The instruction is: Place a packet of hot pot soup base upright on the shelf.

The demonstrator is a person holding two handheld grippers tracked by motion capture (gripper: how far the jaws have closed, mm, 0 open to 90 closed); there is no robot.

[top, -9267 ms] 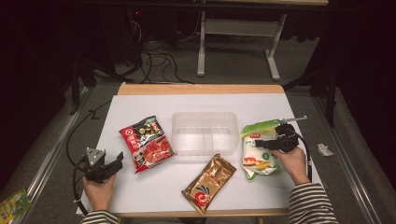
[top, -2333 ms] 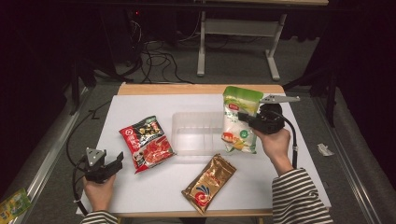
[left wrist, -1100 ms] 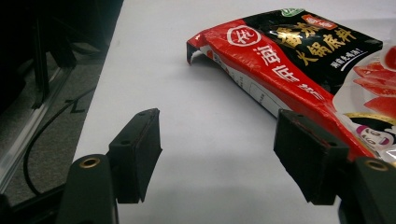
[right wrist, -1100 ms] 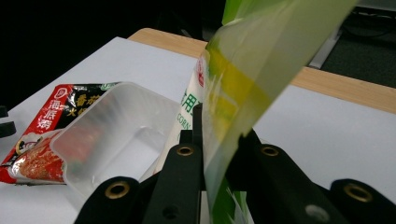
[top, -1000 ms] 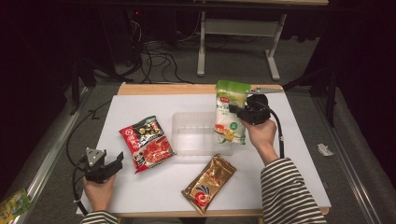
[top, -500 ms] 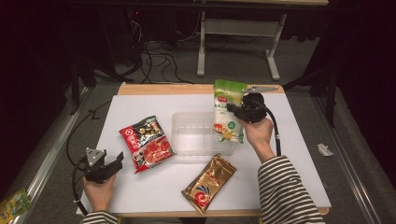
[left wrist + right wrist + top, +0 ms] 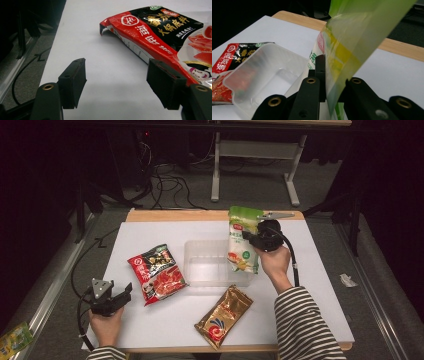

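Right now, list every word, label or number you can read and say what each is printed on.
"番茄": black upper part of the red and black foil packet.
"火锅底料": same packet, just below.
"海底捞": same packet's red band.
Green and white plastic pouch: print too blurred to read.
Gold foil packet: print too small to read.

**Four packets, one tray, two grippers**

Three snack packets are over the table [image 7: 150, 232]: one red-black [image 7: 156, 274], one gold [image 7: 223, 316], one green-white [image 7: 243, 240]. A fourth, yellow-green packet [image 7: 15, 338] lies on the floor. One clear plastic tray [image 7: 210, 265]. Two handheld grippers: left [image 7: 120, 297], right [image 7: 250, 237].
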